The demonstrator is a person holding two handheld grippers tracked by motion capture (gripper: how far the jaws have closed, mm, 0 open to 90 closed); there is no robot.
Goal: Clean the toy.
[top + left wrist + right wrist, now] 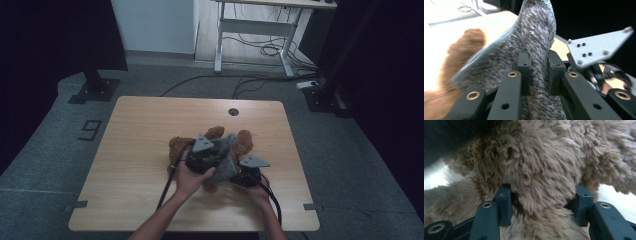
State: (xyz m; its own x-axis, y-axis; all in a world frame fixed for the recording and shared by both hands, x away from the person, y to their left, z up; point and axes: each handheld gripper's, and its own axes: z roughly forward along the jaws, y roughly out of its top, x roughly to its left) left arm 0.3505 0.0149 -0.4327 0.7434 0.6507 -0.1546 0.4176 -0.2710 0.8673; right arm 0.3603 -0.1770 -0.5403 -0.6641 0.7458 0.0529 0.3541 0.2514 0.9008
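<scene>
A brown plush teddy bear [180,146] lies near the middle of the wooden table [135,150], partly wrapped in a grey fuzzy garment [227,150]. My left gripper [210,150] is over the bear. In the left gripper view, that gripper [537,61] is shut on a raised fold of the grey garment [534,37], with brown fur [461,55] to the left. My right gripper [245,172] is at the bear's near right side. In the right gripper view, its jaws [544,195] press into a thick brown plush part [541,165] from both sides.
A cable hole [233,111] sits at the table's far edge. Beyond the table, a white desk frame [260,30] stands over loose cables on the floor. Black stand bases [95,90] rest on the floor at both far corners. The right gripper's grey plate [599,47] is close beside the left jaws.
</scene>
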